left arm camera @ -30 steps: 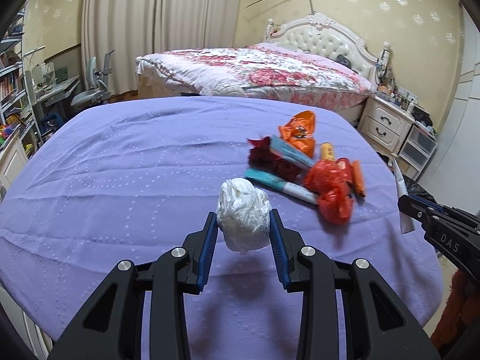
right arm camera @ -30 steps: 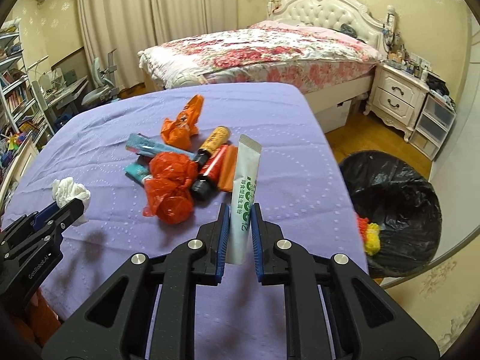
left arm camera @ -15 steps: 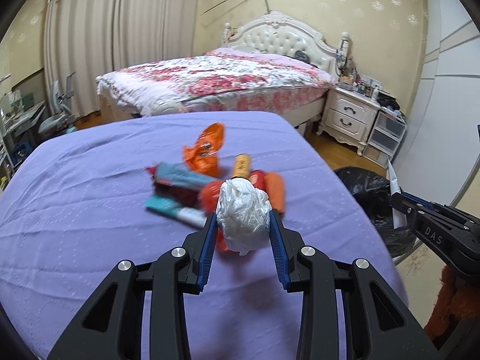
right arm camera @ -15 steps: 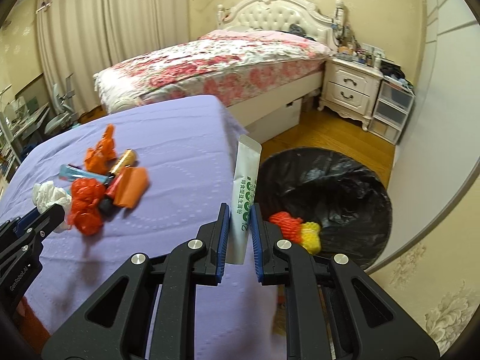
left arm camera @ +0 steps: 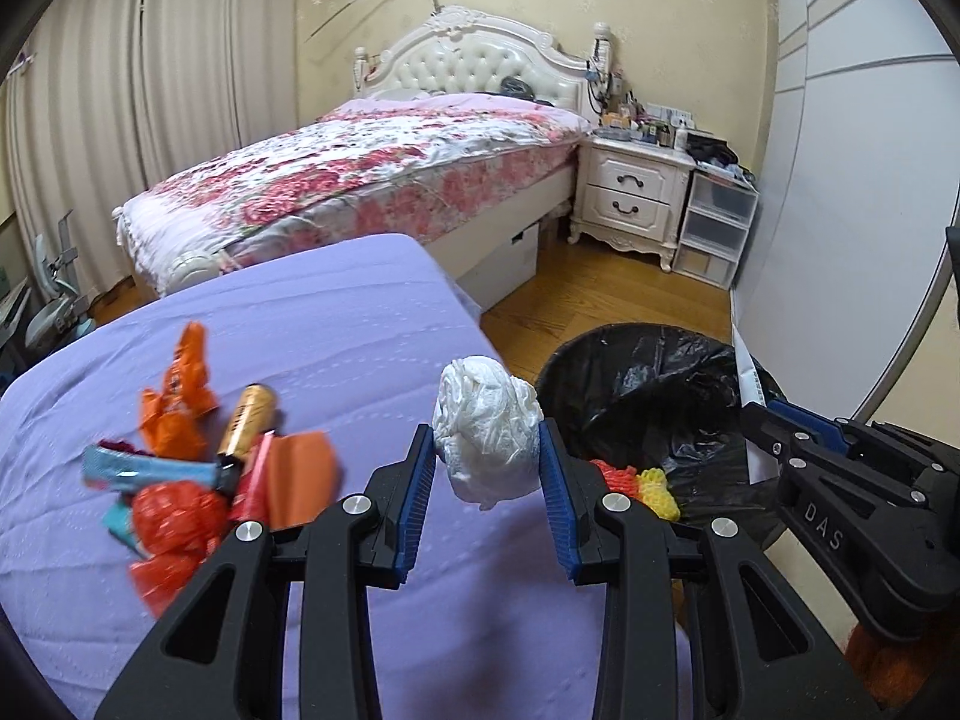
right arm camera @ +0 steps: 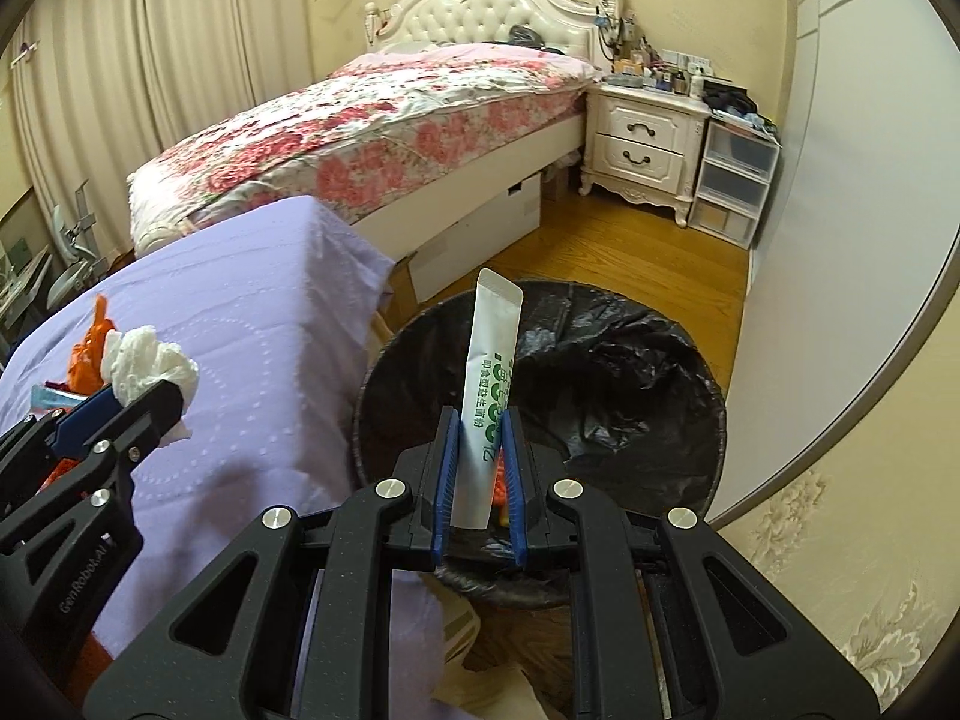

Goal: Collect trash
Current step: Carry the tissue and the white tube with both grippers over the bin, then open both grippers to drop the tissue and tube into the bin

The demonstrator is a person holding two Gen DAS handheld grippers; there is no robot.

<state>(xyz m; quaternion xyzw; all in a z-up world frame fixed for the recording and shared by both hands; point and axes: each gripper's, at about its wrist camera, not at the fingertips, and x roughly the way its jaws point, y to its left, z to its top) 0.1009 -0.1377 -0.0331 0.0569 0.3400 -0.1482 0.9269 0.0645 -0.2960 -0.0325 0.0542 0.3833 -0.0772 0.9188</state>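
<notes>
sachet (right arm camera: 491,396) bottom end hidden between the fingers, print partly covered; bin (right arm camera: 630,372) contents mostly blocked; wrapper pile (left arm camera: 204,468) blurred; right gripper (right arm camera: 480,456) pinching sachet upright, long axis vertical, over the bin; left gripper (left arm camera: 486,468) clamped on tissue wad (left arm camera: 486,426) above purple table (left arm camera: 336,324) edge beside bin

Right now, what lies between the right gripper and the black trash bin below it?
Only the white sachet, clamped upright in the right gripper, above the trash bin; the right wrist view shows it.
</notes>
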